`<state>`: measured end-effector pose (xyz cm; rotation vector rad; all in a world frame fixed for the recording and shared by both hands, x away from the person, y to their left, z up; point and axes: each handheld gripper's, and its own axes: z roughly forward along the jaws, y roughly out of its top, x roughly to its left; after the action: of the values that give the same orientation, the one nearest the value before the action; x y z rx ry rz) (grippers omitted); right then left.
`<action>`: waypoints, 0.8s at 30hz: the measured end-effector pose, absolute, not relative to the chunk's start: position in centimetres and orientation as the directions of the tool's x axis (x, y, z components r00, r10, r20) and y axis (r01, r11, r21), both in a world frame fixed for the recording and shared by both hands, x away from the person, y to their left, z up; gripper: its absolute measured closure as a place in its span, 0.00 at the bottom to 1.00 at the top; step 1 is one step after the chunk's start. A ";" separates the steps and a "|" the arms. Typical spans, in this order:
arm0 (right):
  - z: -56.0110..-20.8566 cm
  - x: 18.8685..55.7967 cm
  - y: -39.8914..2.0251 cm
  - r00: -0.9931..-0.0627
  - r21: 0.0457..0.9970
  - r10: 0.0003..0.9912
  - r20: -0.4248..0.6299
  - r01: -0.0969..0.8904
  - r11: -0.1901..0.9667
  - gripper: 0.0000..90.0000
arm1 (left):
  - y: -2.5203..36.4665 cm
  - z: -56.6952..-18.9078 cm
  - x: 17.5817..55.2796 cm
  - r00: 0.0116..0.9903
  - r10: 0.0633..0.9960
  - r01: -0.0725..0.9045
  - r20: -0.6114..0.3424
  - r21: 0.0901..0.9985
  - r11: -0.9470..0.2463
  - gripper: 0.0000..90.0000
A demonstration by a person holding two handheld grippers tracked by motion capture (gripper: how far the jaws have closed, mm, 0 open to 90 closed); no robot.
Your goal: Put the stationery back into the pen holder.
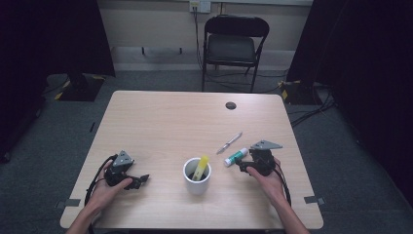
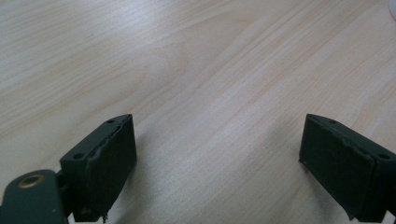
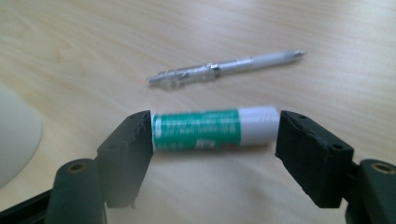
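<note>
Here R gripper (image 3: 215, 135) jaws bracket glue stick (image 3: 212, 129) endwise, pen (image 3: 224, 69) near

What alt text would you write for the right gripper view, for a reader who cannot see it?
A green and white glue stick lies lengthwise between the two black jaws of the right hand-held gripper, which hold it by its ends. Behind it a silver pen lies on the pale wooden table, and a white cup's edge shows at left.

Cup (image 3: 14, 135) cut by frame edge; pen (image 3: 224, 70) blurred.
</note>
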<state>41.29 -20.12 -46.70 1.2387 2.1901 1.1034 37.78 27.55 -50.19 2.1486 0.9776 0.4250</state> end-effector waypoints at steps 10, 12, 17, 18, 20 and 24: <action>-45.8 44.3 -17.9 -0.542 0.794 0.840 0.014 0.517 0.321 0.32 | 27.6 -50.2 37.8 0.659 0.752 0.515 -0.003 0.731 -0.448 0.11; -46.1 44.4 -17.7 -0.535 0.782 0.845 0.004 0.528 0.331 0.30 | 27.6 -50.2 37.8 0.658 0.753 0.515 -0.002 0.731 -0.448 0.11; -46.8 44.3 -18.9 -0.474 0.772 0.881 0.003 0.561 0.299 0.26 | 27.6 -50.2 37.8 0.659 0.752 0.514 -0.003 0.731 -0.448 0.11; -47.0 44.2 -19.3 -0.464 0.770 0.886 0.008 0.568 0.290 0.25 | 27.5 -50.2 37.8 0.659 0.752 0.516 -0.007 0.732 -0.445 0.11; -47.3 44.2 -19.6 -0.458 0.771 0.889 0.012 0.570 0.284 0.25 | 27.5 -50.2 37.8 0.660 0.751 0.516 -0.009 0.732 -0.445 0.11; -47.7 44.3 -19.3 -0.460 0.775 0.887 0.036 0.574 0.266 0.25 | 27.5 -50.2 37.8 0.660 0.751 0.515 -0.008 0.733 -0.445 0.11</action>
<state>44.33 -19.31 -47.73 1.3238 2.1359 1.0433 37.84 27.52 -50.23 2.1455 0.9745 0.4153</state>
